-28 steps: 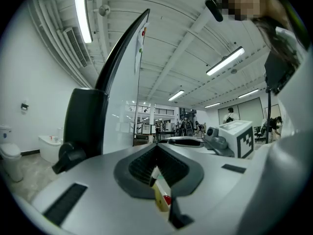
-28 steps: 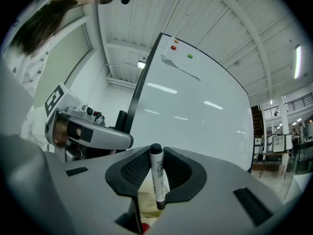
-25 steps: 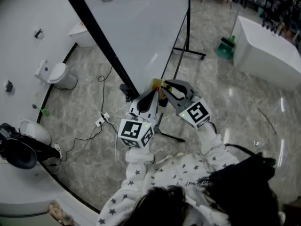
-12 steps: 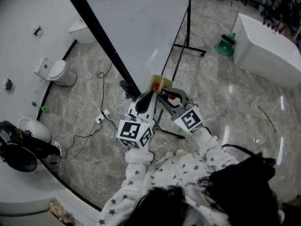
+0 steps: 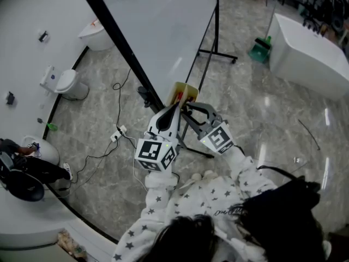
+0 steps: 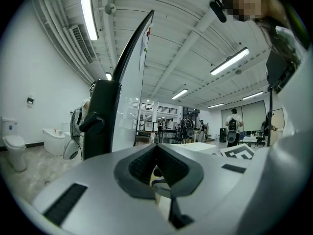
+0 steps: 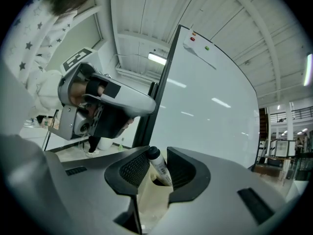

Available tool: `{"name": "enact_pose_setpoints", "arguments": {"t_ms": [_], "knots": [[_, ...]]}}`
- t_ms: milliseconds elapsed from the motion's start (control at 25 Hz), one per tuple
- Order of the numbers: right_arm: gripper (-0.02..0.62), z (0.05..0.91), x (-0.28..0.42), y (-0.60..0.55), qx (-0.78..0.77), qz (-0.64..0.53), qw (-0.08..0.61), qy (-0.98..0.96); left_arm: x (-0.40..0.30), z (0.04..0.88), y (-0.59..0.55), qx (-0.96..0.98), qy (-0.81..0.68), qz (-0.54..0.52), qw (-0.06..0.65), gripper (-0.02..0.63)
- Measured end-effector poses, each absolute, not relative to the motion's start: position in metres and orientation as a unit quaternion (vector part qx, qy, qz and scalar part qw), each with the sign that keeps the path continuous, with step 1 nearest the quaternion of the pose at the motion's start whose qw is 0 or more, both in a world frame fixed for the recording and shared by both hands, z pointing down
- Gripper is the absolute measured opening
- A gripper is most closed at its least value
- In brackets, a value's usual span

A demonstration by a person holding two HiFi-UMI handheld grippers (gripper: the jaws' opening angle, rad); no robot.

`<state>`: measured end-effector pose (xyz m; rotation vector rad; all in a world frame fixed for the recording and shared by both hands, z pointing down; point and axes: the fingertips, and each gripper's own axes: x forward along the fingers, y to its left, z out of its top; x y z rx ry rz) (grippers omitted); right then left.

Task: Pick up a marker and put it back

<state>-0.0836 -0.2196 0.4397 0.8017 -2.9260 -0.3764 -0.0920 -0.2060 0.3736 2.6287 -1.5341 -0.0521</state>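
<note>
A cream marker holder (image 5: 185,90) hangs at the lower edge of the whiteboard (image 5: 163,26), with red-tipped markers (image 5: 178,97) in it. My right gripper (image 5: 186,106) reaches it from the right. In the right gripper view a white marker (image 7: 161,174) with a black cap leans between the pads, its lower end in the holder (image 7: 150,202). The right gripper (image 7: 157,156) is opening its jaws, and the pads still touch the marker. My left gripper (image 5: 175,107) points at the holder from below, its tips together. In its own view the left gripper (image 6: 156,148) is shut, the holder (image 6: 162,202) showing below.
The whiteboard's black frame and stand legs (image 5: 217,56) run over the marble floor. A white cable and plug strip (image 5: 117,138) lie at the left. Toilets (image 5: 65,86) line the left wall. A white tub (image 5: 308,53) and a green dustpan (image 5: 262,51) are at the far right.
Both grippers have shifted a little left and toward the holder. The right gripper has drawn in closer to the holder, which now shows more fully above the tips.
</note>
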Motion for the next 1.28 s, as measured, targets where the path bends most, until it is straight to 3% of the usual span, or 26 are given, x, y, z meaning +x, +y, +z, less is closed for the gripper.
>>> {"name": "enact_pose_setpoints", "arguments": {"t_ms": [240, 400, 800, 840, 960, 1280], "knots": [[0.144, 0.452, -0.092, -0.209, 0.248, -0.103, 0.049, -0.962, -0.091, 0.375, -0.198, 0.862, -0.504, -0.017, 0.051, 0.002], [0.146, 0.440, -0.091, -0.210, 0.257, -0.100, 0.035, -0.961, -0.095, 0.373, -0.196, 0.861, -0.506, -0.017, 0.053, 0.002], [0.143, 0.379, -0.070, -0.177, 0.242, -0.058, -0.065, -0.966, -0.095, 0.368, -0.175, 0.862, -0.505, -0.028, 0.035, 0.002], [0.131, 0.375, -0.066, -0.172, 0.243, -0.052, -0.068, -0.966, -0.094, 0.367, -0.171, 0.863, -0.504, -0.029, 0.032, 0.002], [0.006, 0.360, -0.058, -0.167, 0.252, -0.040, -0.073, -0.964, -0.093, 0.359, -0.165, 0.865, -0.500, -0.029, 0.029, 0.002], [0.006, 0.330, -0.049, -0.164, 0.251, 0.005, -0.066, -0.966, -0.074, 0.336, -0.160, 0.882, -0.470, -0.032, 0.020, 0.002]]}}
